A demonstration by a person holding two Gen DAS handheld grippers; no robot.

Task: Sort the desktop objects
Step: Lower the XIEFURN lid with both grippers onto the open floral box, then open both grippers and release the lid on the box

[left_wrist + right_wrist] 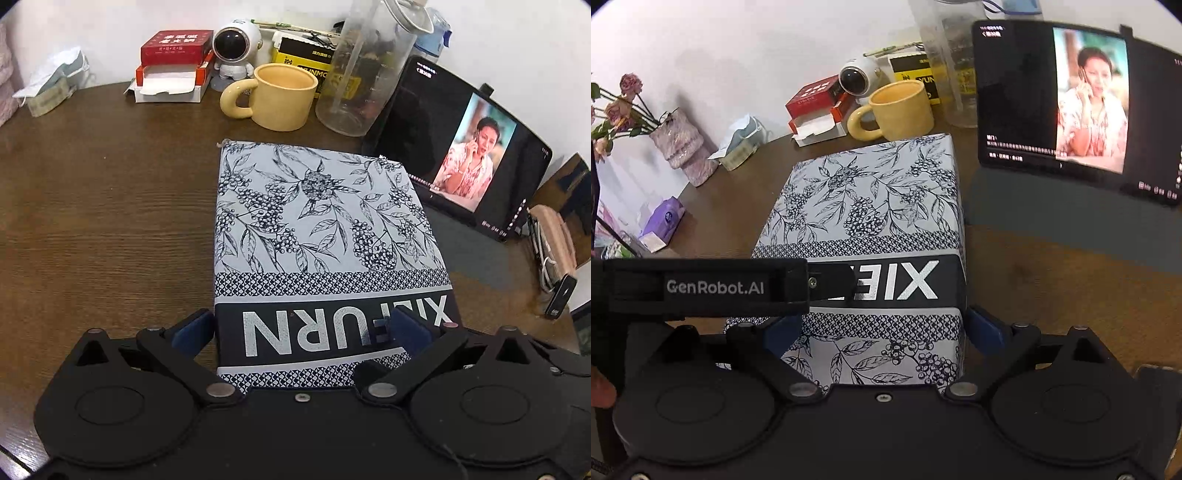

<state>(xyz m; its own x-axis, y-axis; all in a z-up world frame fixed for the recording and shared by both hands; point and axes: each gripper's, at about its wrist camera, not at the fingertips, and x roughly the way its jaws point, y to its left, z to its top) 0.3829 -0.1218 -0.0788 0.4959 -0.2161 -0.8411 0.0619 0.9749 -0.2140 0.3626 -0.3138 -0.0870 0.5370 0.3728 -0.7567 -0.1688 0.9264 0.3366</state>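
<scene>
Left wrist view first: at the far left of my wooden table [92, 206] lies a crumpled face mask [55, 79], then a red box [175, 46] stacked on an open red-and-white carton, a small white astronaut figure [236, 46], a yellow mug [279, 96] with its handle turned left, a clear plastic bottle [364, 70] in front of a yellow-and-black box [301, 55], and a tablet [458, 155] propped up at the right with a video playing. In the middle of the table, right ahead of me, sits the printed box [317, 236], white with dark leaves and berries and a dark lettered band. My left gripper [310, 332] has its blue fingers [194, 332] set wide, one at each side of the box's near end; I cannot tell whether they press on it. In the right wrist view I see a vase of flowers [677, 144] and a purple packet [665, 218] at the left, then the strap of my other gripper crossing the box. My right gripper [886, 332] straddles the box's near corner with jaws spread wide; whether they grip it, I cannot tell.
</scene>
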